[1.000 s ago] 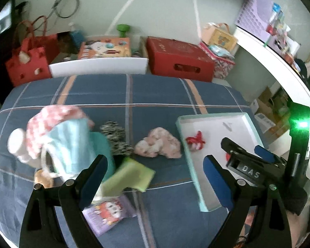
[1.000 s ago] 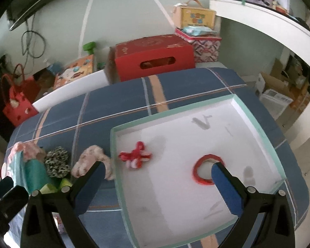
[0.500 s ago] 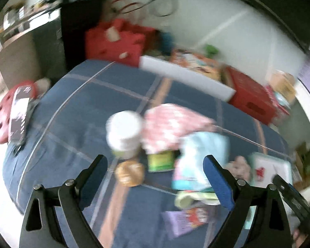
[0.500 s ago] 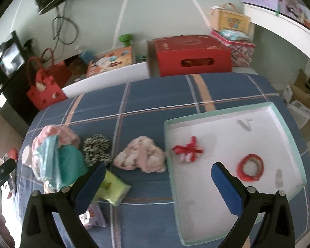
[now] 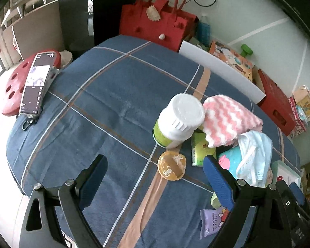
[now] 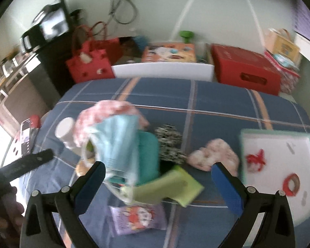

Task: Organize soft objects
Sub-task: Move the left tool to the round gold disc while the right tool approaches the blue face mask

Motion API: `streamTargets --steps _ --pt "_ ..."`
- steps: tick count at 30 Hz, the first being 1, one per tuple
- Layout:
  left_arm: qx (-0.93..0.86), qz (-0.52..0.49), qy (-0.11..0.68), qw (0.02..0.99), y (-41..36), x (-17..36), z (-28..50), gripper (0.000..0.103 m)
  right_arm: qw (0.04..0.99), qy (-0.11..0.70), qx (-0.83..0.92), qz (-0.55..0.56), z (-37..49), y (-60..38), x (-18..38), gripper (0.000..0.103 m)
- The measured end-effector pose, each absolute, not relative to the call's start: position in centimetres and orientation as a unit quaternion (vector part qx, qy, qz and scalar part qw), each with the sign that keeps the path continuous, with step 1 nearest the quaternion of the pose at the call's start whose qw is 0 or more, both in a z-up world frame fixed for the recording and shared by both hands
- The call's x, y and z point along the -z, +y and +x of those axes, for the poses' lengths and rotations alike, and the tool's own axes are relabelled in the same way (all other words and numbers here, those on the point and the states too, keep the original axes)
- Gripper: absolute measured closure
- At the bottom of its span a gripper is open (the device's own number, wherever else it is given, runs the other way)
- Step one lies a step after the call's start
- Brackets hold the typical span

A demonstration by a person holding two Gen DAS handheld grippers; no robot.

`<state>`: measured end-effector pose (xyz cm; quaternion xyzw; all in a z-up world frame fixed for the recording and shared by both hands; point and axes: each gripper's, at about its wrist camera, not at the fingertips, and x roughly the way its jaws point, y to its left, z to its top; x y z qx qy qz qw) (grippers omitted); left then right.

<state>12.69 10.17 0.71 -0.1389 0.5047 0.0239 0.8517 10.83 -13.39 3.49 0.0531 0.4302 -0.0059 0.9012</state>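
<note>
The left gripper (image 5: 155,177) is spread wide and grasps nothing; between its blue pads, low in the left wrist frame, lies a round amber packet (image 5: 171,166) on the blue plaid bed (image 5: 105,103). The right gripper (image 6: 158,183) is likewise released and empty, its pads framing the pile in a blurred frame.

Soft things gather right of centre in the left wrist view: one pink-and-white zigzag cloth (image 5: 229,119) leaning on one white-capped bottle (image 5: 178,118), and one pale blue face mask (image 5: 254,155) draped over one teal item (image 5: 229,161). In the right wrist view, centre frame, sit one black-and-white speckled scrunchie (image 6: 170,144), one pink fluffy scrunchie (image 6: 214,155) and one lime-green cloth (image 6: 171,188), with one purple snack packet (image 6: 138,217) low in the frame.

At the right edge is one white tray (image 6: 279,190) with a mint rim, holding one red bow (image 6: 256,159) and one red ring (image 6: 291,184).

One phone (image 5: 34,86) rests on a red stool (image 5: 12,86) at the left edge of the left wrist frame.
</note>
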Motion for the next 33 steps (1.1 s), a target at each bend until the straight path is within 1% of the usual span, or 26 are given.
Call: streamTargets --steps 4,9,14,16,18,20,22,24,26,27,29,30,32,33 --pt "-0.023 -0.143 0.517 0.843 10.3 0.3 13.1 0.009 0.902 0.43 -0.004 0.033 11.7 -11.5 -2.8 0.0" --pt "-0.019 -0.139 0.546 0.826 9.7 2.4 13.8 0.009 0.899 0.436 -0.008 0.037 12.9 -10.9 -1.8 0.0" --pt "-0.018 -0.139 0.553 0.821 9.4 3.2 14.0 0.009 0.902 0.431 -0.009 0.025 13.8 -10.0 -1.3 0.0" --pt "-0.021 -0.139 0.557 0.818 9.5 3.4 14.2 0.009 0.903 0.429 -0.013 0.022 13.9 -9.7 -1.2 0.002" --pt "-0.021 -0.14 0.562 0.815 9.4 3.8 14.4 0.009 0.903 0.428 -0.016 0.019 13.9 -9.4 -1.1 0.006" --pt "-0.022 -0.137 0.566 0.813 9.3 4.1 14.5 0.009 0.904 0.428 -0.016 0.017 13.9 -9.3 -1.0 0.016" --pt "-0.022 -0.128 0.569 0.812 9.0 4.3 14.6 0.009 0.902 0.431 -0.02 0.021 13.9 -9.4 -0.8 0.02" --pt "-0.018 -0.124 0.573 0.81 8.6 4.6 14.7 0.009 0.9 0.434 -0.025 0.028 13.9 -9.5 -0.7 0.027" --pt "-0.015 -0.122 0.576 0.808 8.2 4.8 14.9 0.009 0.9 0.434 -0.029 0.031 13.7 -9.7 -0.7 0.039" --pt "-0.014 -0.118 0.579 0.807 8.0 5.0 14.9 0.009 0.9 0.433 -0.031 0.033 13.7 -9.7 -0.7 0.042" --pt "-0.015 -0.109 0.583 0.805 7.5 5.4 15.0 0.009 0.901 0.431 -0.036 0.037 13.6 -9.9 -0.8 0.053" --pt "-0.017 -0.105 0.587 0.803 7.2 5.7 15.1 0.009 0.901 0.43 -0.037 0.039 13.5 -10.0 -0.8 0.055" --pt "-0.015 -0.102 0.594 0.798 6.8 6.3 15.4 0.009 0.902 0.428 -0.041 0.044 13.4 -10.1 -0.9 0.068" --pt "-0.014 -0.102 0.596 0.797 6.6 6.6 15.5 0.009 0.902 0.427 -0.042 0.046 13.4 -10.2 -0.9 0.07"
